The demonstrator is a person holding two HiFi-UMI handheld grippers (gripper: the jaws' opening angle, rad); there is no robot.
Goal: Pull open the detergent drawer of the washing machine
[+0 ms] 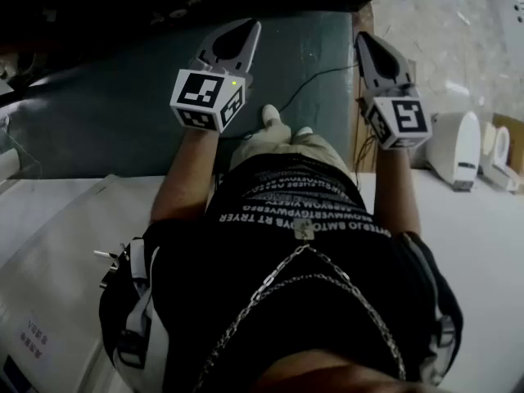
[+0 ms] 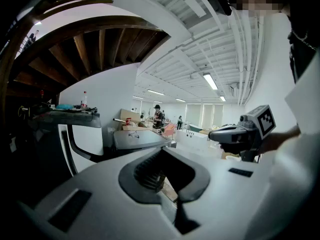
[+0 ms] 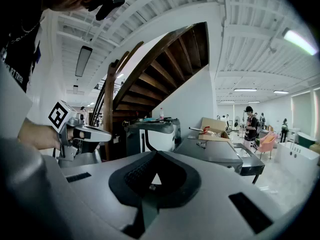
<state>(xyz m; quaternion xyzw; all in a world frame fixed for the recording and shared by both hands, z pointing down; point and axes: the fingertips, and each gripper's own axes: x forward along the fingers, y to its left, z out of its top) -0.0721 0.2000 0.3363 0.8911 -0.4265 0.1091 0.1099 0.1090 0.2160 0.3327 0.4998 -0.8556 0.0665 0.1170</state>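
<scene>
No washing machine or detergent drawer shows plainly in any view. In the head view both grippers are held out in front of the person's chest, pointing forward and slightly down. My left gripper [image 1: 244,31] is shut with nothing between its jaws, and so is my right gripper [image 1: 367,41]. The left gripper view shows its own closed jaws [image 2: 164,156] and the right gripper [image 2: 235,132] alongside. The right gripper view shows its closed jaws [image 3: 156,155], with the left gripper [image 3: 92,133] at the left.
A dark grey-green surface [image 1: 106,113] lies ahead and a white flat top [image 1: 57,244] sits at the person's left. White toilets [image 1: 457,150] stand at the right. Ahead are a dark table [image 3: 210,151], a cardboard box [image 3: 215,125], a wooden staircase [image 3: 165,69] and distant people.
</scene>
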